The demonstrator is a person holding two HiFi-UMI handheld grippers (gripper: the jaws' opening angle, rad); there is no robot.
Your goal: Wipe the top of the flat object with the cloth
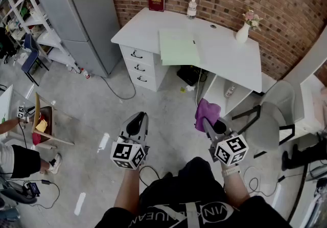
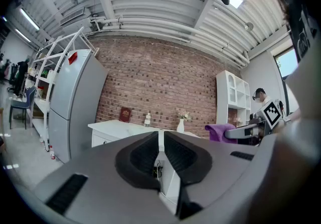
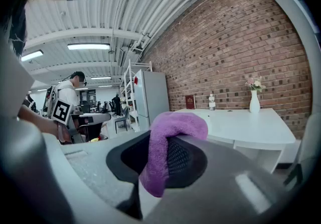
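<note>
The purple cloth point(image 1: 206, 113) is clamped between the jaws of the right hand-held gripper point(image 1: 210, 126), above the floor and well short of the desk point(image 1: 230, 58). The pale green flat object point(image 1: 179, 47) is laid on that white desk, at the far side of the scene. The left hand-held gripper point(image 1: 137, 119) is clenched on nothing, left of the right one. A vase point(image 1: 243, 31), a bottle point(image 1: 192, 8) and a red book point(image 1: 156, 1) are set along the desk's far edge.

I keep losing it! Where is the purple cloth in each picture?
Head view: purple cloth just right of centre.
Left gripper view: cloth at the right, past the jaws.
Right gripper view: cloth in the middle, pinched between the jaws.
Shared landmark: white vase with flowers, in all three.
</note>
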